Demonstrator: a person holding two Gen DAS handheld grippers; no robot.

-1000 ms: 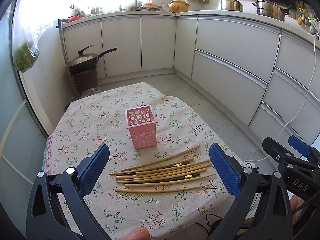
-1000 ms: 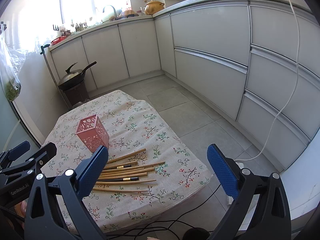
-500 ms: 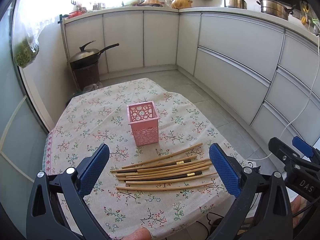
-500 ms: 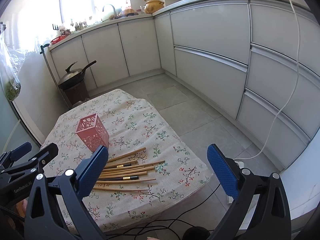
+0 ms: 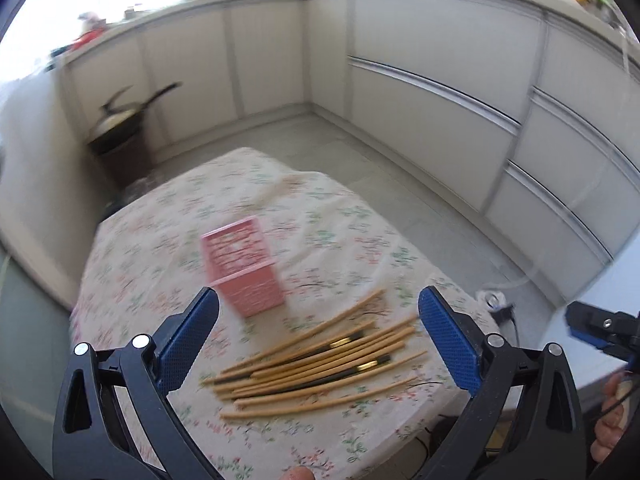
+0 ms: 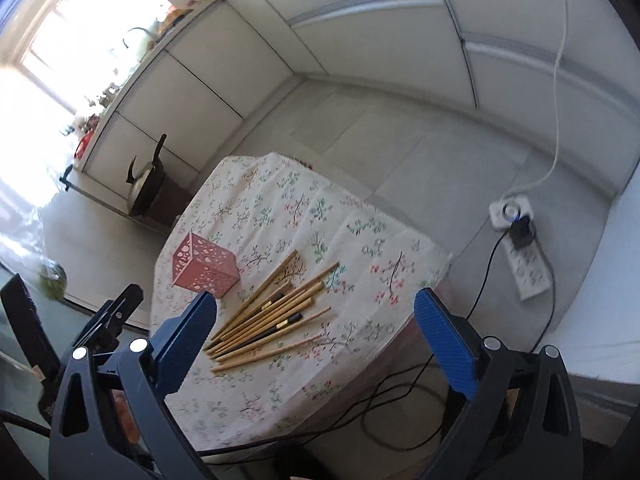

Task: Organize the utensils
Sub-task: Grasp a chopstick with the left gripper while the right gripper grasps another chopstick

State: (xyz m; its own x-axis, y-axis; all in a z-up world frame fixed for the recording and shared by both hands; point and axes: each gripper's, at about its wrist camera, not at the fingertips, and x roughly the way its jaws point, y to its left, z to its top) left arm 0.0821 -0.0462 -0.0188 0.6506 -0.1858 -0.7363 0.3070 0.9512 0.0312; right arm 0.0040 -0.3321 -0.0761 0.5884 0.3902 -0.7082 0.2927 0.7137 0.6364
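Note:
Several wooden chopsticks (image 5: 316, 360) (image 6: 264, 316) lie in a loose bundle near the front edge of a table with a floral cloth (image 5: 168, 240) (image 6: 360, 248); some have dark ends with gold bands. A pink perforated square holder (image 5: 244, 268) (image 6: 204, 266) stands upright and empty just behind them. My left gripper (image 5: 318, 340) is open above the bundle, touching nothing. My right gripper (image 6: 316, 340) is open too, higher up and tilted, with the chopsticks between its blue pads (image 6: 444, 340). The left view is blurred.
White kitchen cabinets (image 5: 420, 60) run along the back and right. A wok with a lid (image 5: 120, 120) (image 6: 146, 186) sits on a low stand beyond the table. A power strip (image 6: 520, 248) and black cables (image 6: 400, 412) lie on the floor to the right.
Both grippers have moved closer to the chopsticks. The right view has rolled and tipped downward over the table. The chopsticks and the holder stay where they were.

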